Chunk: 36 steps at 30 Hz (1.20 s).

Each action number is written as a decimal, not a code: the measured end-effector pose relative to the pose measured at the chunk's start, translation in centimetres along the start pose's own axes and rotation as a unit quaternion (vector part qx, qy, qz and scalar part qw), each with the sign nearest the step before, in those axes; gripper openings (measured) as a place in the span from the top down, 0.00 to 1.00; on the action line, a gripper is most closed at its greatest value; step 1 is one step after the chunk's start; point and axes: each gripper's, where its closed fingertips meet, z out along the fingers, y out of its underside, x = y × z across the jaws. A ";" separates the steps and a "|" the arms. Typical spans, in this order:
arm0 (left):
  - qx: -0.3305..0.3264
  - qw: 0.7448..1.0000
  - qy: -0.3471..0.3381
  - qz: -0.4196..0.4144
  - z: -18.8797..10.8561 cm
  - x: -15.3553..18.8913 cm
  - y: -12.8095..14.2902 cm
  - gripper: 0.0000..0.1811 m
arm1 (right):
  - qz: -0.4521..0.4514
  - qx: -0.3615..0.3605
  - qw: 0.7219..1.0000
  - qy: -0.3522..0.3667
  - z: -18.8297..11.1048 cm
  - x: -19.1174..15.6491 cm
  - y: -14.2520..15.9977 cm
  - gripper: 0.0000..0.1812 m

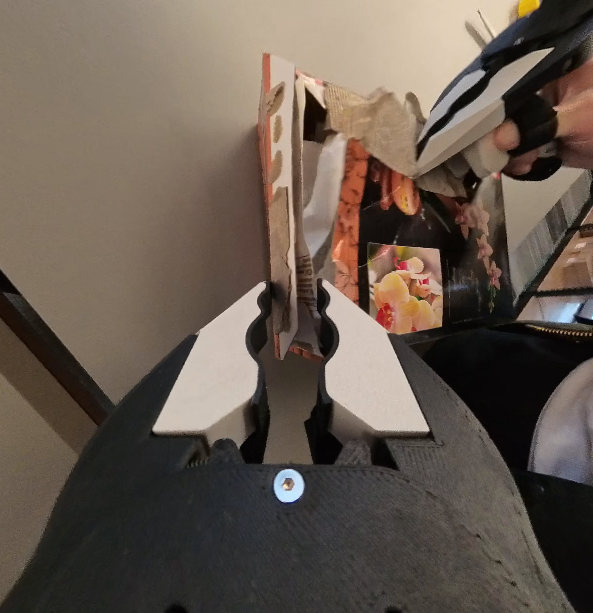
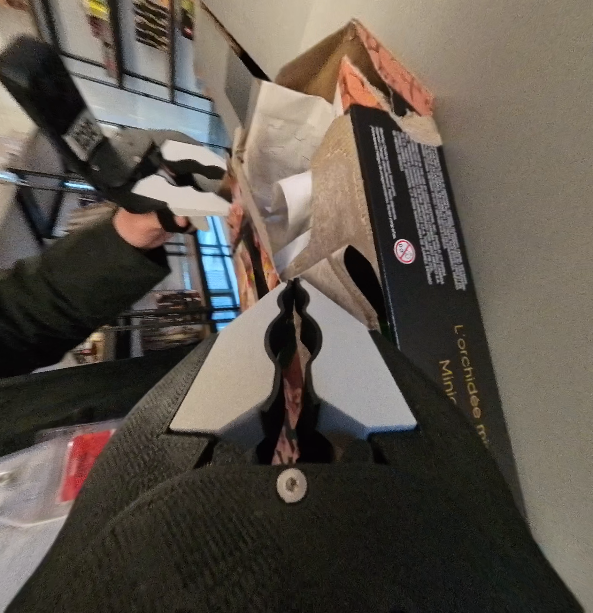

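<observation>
1. A torn flap of a black and orange cardboard box [image 1: 282, 212] is clamped between the fingers of the left gripper [image 1: 293, 292].
2. The opposite torn flap [image 2: 293, 374] is pinched tight in the right gripper [image 2: 294, 285].
3. White paper [image 2: 282, 132] is seen inside the open box, which is held up between both grippers against a beige wall [image 1: 122, 132].

Each black printed claw [image 1: 293, 292] has pale grey fingers [image 1: 218, 358], a silver screw [image 1: 288, 486]; dark sleeve [image 2: 56, 292].
</observation>
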 end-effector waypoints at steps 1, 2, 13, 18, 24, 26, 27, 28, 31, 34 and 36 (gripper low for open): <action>0.007 1.000 -0.001 -0.010 -0.1 0.0 -0.2 0.86 | 0.007 0.008 1.000 -0.027 -0.5 -0.4 -0.1 1.00; 0.014 1.000 0.001 -0.019 -0.3 0.1 -0.5 0.84 | -0.005 0.019 0.999 -0.036 -1.0 -0.8 -0.2 1.00; 0.094 0.987 0.095 -0.090 -2.8 -0.6 -2.1 0.85 | -0.276 0.050 0.959 0.035 0.5 -8.7 -2.7 0.98; 0.109 0.970 0.179 -0.122 -3.8 -3.2 -3.2 0.86 | -0.270 0.035 0.959 0.081 3.4 -9.1 -5.5 0.94; 0.039 0.941 0.307 -0.135 -2.0 -3.2 -2.3 0.82 | -0.290 -0.124 0.929 0.193 7.6 -6.8 -6.4 0.96; 0.031 0.933 0.329 -0.140 -1.4 -3.0 -2.3 0.80 | -0.290 -0.185 0.916 0.206 9.0 -6.1 -6.2 1.00; 0.025 0.929 0.341 -0.144 -1.2 -2.8 -2.2 0.80 | -0.293 -0.209 0.908 0.214 9.4 -5.5 -6.3 1.00; 0.016 0.926 0.348 -0.146 -0.9 -2.6 -2.0 0.80 | -0.294 -0.238 0.897 0.229 9.6 -4.7 -6.1 1.00; -0.016 0.922 0.364 -0.131 -0.3 -1.6 -0.7 0.79 | -0.272 -0.299 0.882 0.241 9.9 -3.5 -5.3 1.00; -0.004 0.912 0.384 -0.144 -0.2 -1.0 -1.1 0.80 | -0.232 -0.366 0.863 0.261 9.2 -2.8 -4.0 1.00; 0.005 0.907 0.393 -0.153 -0.1 -0.9 -1.4 0.81 | -0.198 -0.406 0.850 0.272 8.6 -2.3 -3.1 1.00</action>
